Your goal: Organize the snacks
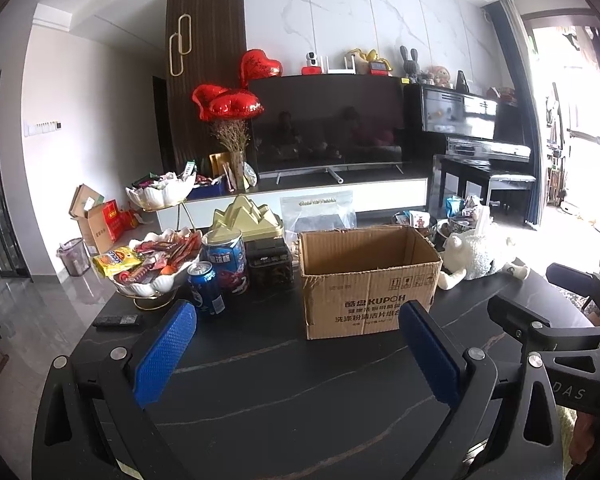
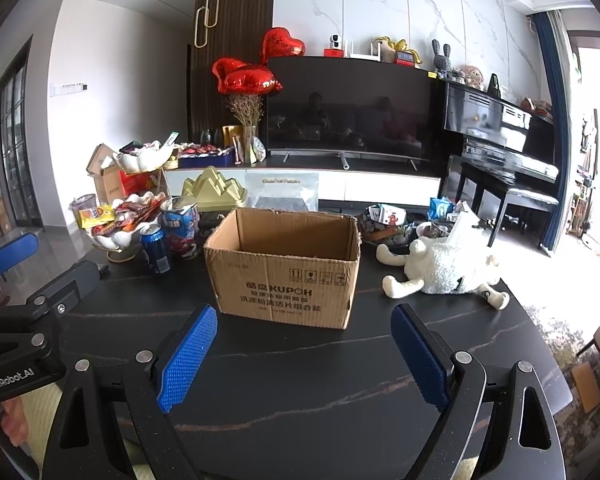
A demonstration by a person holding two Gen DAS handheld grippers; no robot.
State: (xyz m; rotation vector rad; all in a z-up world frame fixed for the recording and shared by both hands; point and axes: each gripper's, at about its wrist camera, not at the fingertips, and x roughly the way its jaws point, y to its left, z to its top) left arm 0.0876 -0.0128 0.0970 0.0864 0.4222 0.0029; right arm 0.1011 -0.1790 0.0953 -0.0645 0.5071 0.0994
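I have both tools held low over the dark table (image 2: 300, 392), and both are empty: the left gripper (image 1: 296, 354) has its jaws spread wide with only tabletop between the blue pads, and the right gripper (image 2: 304, 354) is spread the same way. The open cardboard box (image 2: 284, 268) sits straight ahead of the right jaws and ahead, slightly right, of the left ones; it looks empty as far as I can see into it, so I take it as the place for the snacks. The snacks themselves are off to the left of both pairs of jaws: a white shell-shaped bowl (image 1: 152, 280) heaped with packets, the yellow packet (image 1: 114, 260) hanging over its near rim. I judge those packets to be light, soft and crinkly, likely slippery film, so I would pinch one by its sealed edge rather than its puffed middle. Beside the bowl, the blue can (image 1: 207, 288) and the taller blue tin (image 1: 225, 260) behind it are stiff and round; I would close across the body at mid-height, gently on the can, which could dent or slide.
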